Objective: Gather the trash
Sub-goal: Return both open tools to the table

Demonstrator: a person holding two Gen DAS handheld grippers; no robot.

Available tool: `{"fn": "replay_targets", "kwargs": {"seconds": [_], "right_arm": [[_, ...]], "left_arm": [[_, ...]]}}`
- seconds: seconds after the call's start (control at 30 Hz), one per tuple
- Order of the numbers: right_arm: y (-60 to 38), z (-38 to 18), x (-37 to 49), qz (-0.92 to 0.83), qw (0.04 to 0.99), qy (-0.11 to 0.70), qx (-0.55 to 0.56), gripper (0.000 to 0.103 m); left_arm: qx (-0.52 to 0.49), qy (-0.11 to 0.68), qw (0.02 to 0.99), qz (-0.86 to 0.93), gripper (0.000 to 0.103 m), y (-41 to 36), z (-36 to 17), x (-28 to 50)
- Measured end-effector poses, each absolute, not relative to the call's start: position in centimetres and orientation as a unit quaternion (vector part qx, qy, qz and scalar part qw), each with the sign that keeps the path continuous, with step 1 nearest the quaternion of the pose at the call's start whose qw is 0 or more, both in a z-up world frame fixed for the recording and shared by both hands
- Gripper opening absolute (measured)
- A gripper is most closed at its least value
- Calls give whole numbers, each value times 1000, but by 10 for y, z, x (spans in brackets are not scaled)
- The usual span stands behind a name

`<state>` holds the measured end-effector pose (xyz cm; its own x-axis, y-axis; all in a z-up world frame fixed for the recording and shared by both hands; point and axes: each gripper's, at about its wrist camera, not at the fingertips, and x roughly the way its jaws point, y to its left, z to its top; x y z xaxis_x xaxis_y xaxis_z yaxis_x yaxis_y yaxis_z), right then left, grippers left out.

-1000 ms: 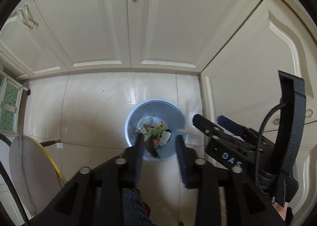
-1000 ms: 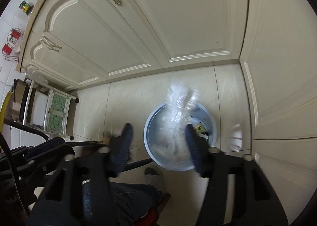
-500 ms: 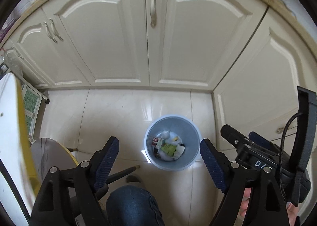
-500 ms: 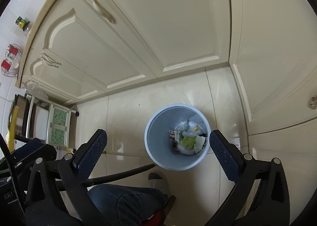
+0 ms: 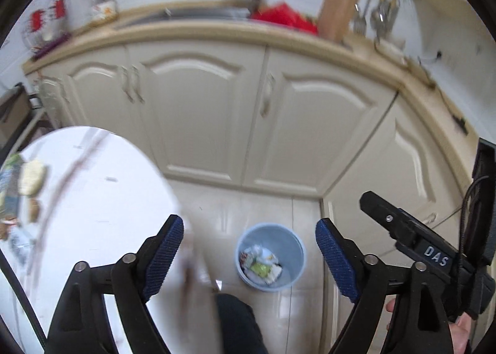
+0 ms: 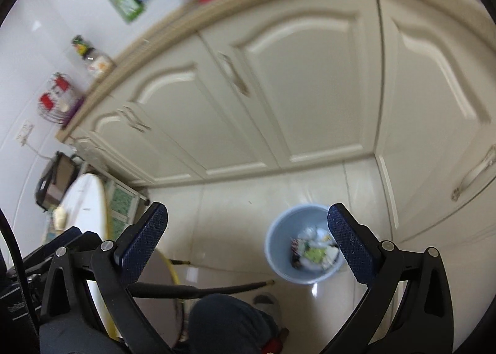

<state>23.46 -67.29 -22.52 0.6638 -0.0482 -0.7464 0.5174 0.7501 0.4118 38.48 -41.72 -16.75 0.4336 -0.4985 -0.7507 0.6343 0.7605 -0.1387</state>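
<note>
A light blue trash bin stands on the tiled floor by the cabinet corner, holding wrappers and crumpled paper. It also shows in the right wrist view. My left gripper is open and empty, high above the bin. My right gripper is open and empty too, raised above the floor. A round white table at the left carries blurred trash items near its left edge.
Cream cabinet doors run along the back and right, under a counter with jars, a red item and utensils. A small green-patterned rack stands at the left. The person's leg is below.
Both grippers opened and let trash fall into the bin, then rose and tilted up. The counter top and the white table have come into view.
</note>
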Motion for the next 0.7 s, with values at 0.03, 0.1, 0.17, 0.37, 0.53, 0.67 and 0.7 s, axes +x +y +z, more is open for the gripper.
{"fn": "replay_targets", "kwargs": {"seconds": [0.03, 0.1, 0.17, 0.37, 0.53, 0.67, 0.7], "right_arm": [[-665, -215, 236, -160, 862, 369, 307, 103], [-640, -189, 242, -145, 877, 356, 289, 103], [-614, -166, 249, -128, 890, 345, 271, 103], [-531, -116, 270, -71, 917, 320, 226, 103], [-457, -87, 283, -18, 933, 308, 183, 103], [-403, -75, 291, 26, 940, 306, 150, 103], [-391, -73, 293, 35, 941, 306, 142, 103]], "left_arm": [[74, 404, 849, -332, 85, -399, -161, 381], [56, 386, 863, -320, 87, -360, -145, 371], [39, 369, 878, -303, 89, -321, -130, 357], [11, 328, 910, -252, 92, -220, -100, 314], [-6, 298, 934, -198, 96, -139, -85, 275], [-30, 286, 945, -154, 97, -88, -87, 249], [-37, 284, 948, -141, 97, -72, -88, 242]]}}
